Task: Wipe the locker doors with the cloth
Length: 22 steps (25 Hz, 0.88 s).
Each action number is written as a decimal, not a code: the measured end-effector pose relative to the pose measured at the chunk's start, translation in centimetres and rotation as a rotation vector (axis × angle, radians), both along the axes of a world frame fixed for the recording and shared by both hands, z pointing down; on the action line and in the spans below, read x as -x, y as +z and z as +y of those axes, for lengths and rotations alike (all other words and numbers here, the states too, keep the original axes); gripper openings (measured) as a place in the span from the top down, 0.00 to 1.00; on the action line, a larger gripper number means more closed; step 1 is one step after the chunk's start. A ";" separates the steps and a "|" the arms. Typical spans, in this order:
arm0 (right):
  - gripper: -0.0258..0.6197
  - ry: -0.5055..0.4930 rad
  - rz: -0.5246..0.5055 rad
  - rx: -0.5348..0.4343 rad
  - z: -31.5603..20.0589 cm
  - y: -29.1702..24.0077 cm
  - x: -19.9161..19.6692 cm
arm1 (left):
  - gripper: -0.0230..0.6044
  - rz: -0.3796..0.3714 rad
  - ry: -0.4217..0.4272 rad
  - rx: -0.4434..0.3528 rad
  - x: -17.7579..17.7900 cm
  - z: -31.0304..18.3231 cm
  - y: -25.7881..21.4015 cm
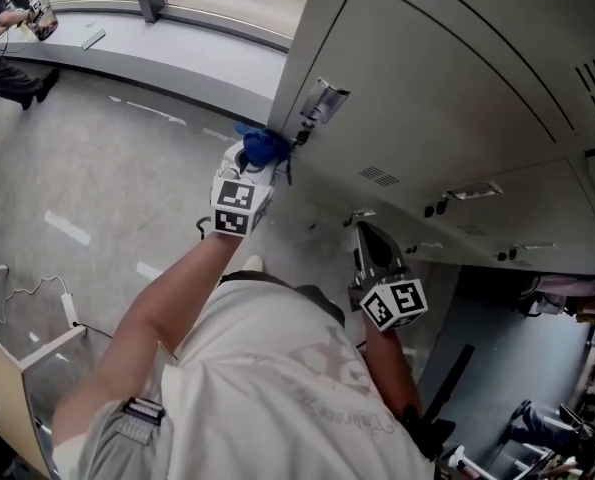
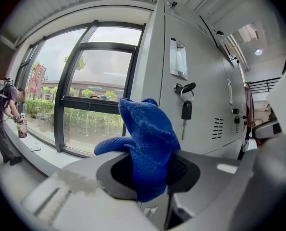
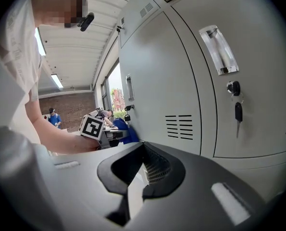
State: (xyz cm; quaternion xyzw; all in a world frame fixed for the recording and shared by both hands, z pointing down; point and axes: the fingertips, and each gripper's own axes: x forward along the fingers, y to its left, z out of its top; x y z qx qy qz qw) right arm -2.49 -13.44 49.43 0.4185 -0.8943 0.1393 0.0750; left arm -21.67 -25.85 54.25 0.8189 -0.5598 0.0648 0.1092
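Clamping the blue cloth [image 2: 147, 138] firmly, the left gripper [image 1: 251, 166] is holding it by the locker door [image 1: 447, 98], at eleven o'clock in the head view. Judging ahead, flat overlapping strokes should be skirting the key [image 2: 186, 110]. The right gripper [image 3: 134, 177] is idling, jaws together, empty.

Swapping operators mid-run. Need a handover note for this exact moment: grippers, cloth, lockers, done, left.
Left gripper: shut on the blue cloth, held up by the key hanging in the end locker door. Whether the cloth touches the door can't be told.
Right gripper: shut, empty, not on the doors.
Done: cloth is in hand and at the lockers. The pictures don't show which doors are wiped.
Left: wipe the door faces along the row.
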 end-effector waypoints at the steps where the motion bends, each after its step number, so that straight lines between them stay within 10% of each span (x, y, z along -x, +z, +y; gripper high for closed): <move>1: 0.95 -0.004 -0.004 0.008 -0.1 0.2 0.1 | 0.77 -0.007 -0.006 -0.005 -0.1 0.1 0.0; 22: 0.95 -0.069 -0.048 -0.023 -0.3 -1.3 -5.3 | 0.77 -0.057 0.033 -0.019 -10.4 1.3 0.5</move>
